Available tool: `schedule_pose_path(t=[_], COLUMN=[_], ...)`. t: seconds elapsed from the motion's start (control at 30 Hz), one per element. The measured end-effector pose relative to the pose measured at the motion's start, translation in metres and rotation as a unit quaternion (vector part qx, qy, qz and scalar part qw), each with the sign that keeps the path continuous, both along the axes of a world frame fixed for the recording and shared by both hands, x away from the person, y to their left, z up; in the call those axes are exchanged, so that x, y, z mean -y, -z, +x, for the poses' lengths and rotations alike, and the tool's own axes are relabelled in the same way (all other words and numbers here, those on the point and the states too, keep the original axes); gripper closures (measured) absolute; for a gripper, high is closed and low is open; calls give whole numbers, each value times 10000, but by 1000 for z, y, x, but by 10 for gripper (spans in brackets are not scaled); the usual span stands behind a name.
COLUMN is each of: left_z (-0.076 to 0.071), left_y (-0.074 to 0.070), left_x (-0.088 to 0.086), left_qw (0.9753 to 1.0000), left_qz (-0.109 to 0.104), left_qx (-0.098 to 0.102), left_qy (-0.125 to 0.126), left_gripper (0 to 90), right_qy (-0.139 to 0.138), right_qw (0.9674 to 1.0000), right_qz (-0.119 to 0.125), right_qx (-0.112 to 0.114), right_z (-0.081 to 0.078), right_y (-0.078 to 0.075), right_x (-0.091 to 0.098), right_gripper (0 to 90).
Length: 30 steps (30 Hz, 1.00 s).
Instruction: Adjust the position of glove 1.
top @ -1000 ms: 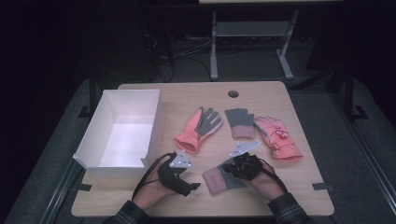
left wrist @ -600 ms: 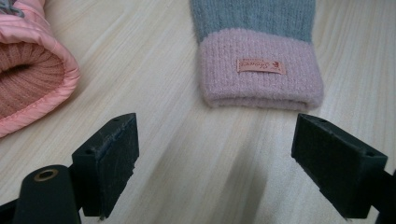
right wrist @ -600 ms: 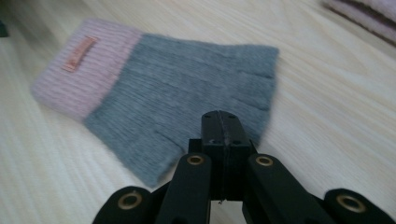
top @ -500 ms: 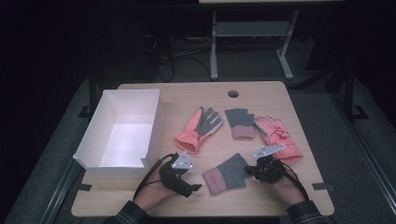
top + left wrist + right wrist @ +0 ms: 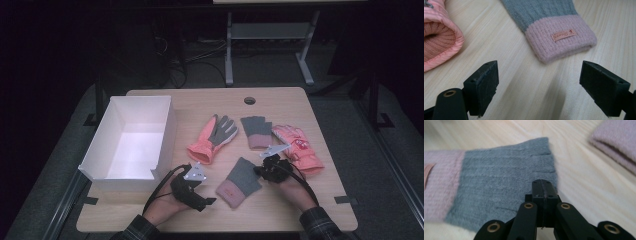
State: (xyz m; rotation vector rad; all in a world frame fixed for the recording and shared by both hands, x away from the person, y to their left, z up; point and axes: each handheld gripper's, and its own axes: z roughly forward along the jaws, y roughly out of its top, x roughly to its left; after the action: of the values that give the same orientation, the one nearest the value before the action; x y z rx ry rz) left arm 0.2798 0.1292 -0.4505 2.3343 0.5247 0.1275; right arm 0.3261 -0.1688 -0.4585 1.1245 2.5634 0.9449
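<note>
A dark room surrounds a pale wooden surface (image 5: 320, 200), with a white open box (image 5: 127, 172) at the left of the high view and four gloves spread right of it. The thing in hand is the grey knit glove with a pink cuff (image 5: 240, 181), lying low in the centre of the frame between the two hands. Its long axis runs on a slant: cuff toward the lower left, grey finger end toward the upper right.

The right tool (image 5: 263, 169) sits at that finger end, its jaws pressed together. In the right gripper view they point at the grey edge (image 5: 506, 185) just in front; whether any knit is caught between them I cannot tell. The left tool (image 5: 206, 201) rests at the lower left, jaws spread wide, and in the left gripper view the pink cuff (image 5: 561, 41) lies just ahead and slightly right of the gap, not yet between the pads.

So each hand faces its own end of the glove: the right is nearer the fingers, the left nearer the cuff. The likely next move is the left tool advancing along the glove's axis to take the cuff.

A pink padded glove (image 5: 439, 40) lies close at the left in the left gripper view.
</note>
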Motion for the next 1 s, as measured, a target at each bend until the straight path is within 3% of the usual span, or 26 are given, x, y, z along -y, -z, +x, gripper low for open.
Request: schedule_pose_path(t=[0.1,0.23,0.3,0.33,0.37,0.4,0.57,0.83,1.0], left_z=[0,9,15,18,22,27,28,11,1], left_y=[-2,-6,-8,-9,-9,-6,5,6,5], left_x=[0,4,9,12,14,20,34,53,66], left_qw=[10000,9999,9999,9999,9999,9996,9987,9974,9960], left_qz=[-84,-130,-84,-66,3,237,420,406,292], left_qx=[38,-68,-78,-92,-89,-143,-290,-328,-372], left_qy=[-13,31,-65,-69,-64,-96,76,506,760], left_gripper=[270,622,782,782,851,897,898,897,897], right_qy=[-29,2,49,72,79,88,40,27,-12], right_qw=[10000,9999,9998,9998,9998,9998,9998,9998,9998], right_qz=[78,147,162,180,180,182,192,149,158], right_qx=[30,83,80,65,49,-33,-63,-117,-100], right_z=[3,-1,-4,-5,-6,-7,-6,-4,-1], right_y=[-2,-8,-10,-10,-9,-6,-4,-2,0], right_x=[0,5,10,13,15,16,15,12,6], right_gripper=[900,900,900,900,900,900,900,900,900])
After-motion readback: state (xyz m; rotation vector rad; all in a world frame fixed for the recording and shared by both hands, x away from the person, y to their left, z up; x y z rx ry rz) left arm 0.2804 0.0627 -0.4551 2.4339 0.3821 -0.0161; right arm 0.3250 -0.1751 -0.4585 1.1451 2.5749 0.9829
